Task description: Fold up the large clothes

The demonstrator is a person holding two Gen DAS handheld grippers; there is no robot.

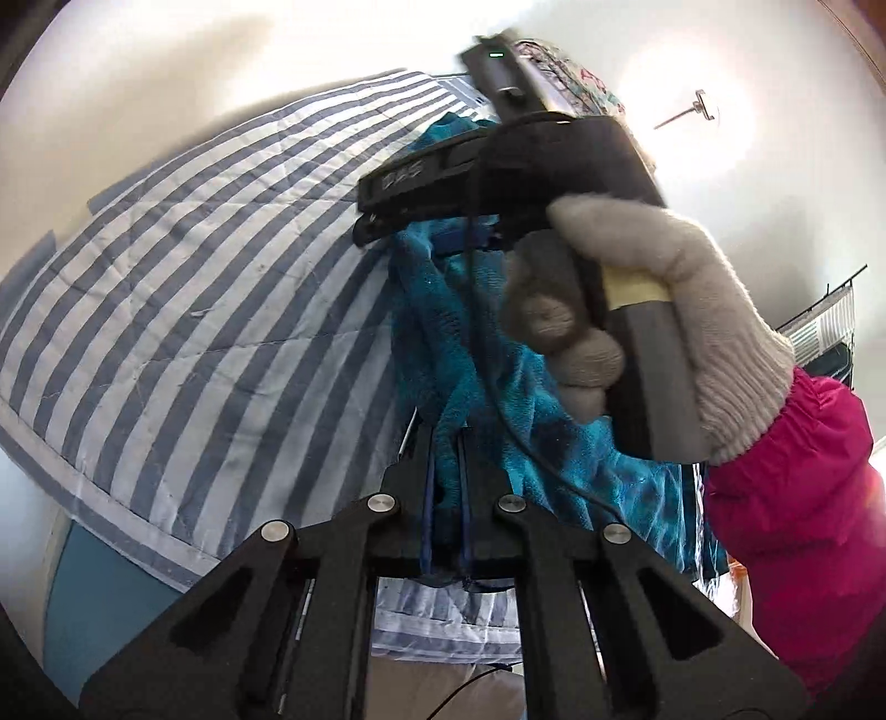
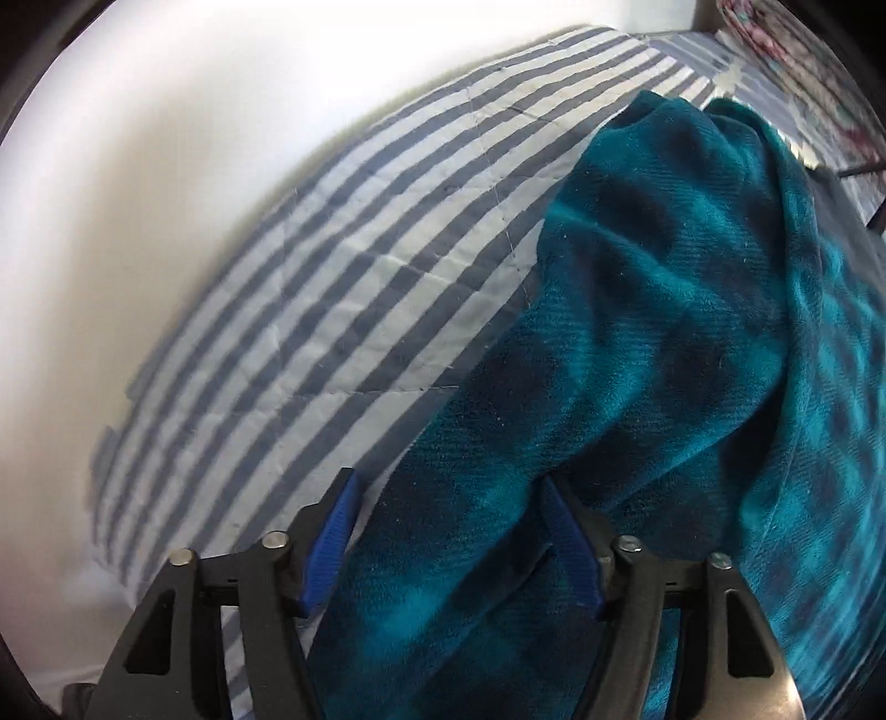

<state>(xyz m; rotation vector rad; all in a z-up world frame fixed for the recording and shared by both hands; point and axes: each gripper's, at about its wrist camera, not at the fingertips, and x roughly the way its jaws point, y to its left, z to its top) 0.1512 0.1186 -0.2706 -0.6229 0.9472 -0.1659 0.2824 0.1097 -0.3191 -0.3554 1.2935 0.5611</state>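
Observation:
A teal and dark plaid fleece garment (image 1: pixel 443 343) hangs in folds over the striped quilt. My left gripper (image 1: pixel 446 443) is shut on a bunched part of it, with the cloth pinched between the narrow fingers. In the left wrist view a gloved hand (image 1: pixel 681 310) holds my right gripper (image 1: pixel 370 213) against the upper part of the garment. In the right wrist view the garment (image 2: pixel 637 332) fills the right half. My right gripper (image 2: pixel 447 479) stands open over it, with a fold lying between the blue pads (image 2: pixel 335 531), and the left pad is clear of the cloth.
A blue and white striped quilt (image 1: pixel 183 288) covers the bed and also shows as the quilt (image 2: pixel 343 266) on the left of the right wrist view. A white wall (image 1: pixel 166 72) runs behind it. A pink sleeve (image 1: pixel 797 509) is at the right. A patterned cloth (image 2: pixel 775 27) lies at the far end.

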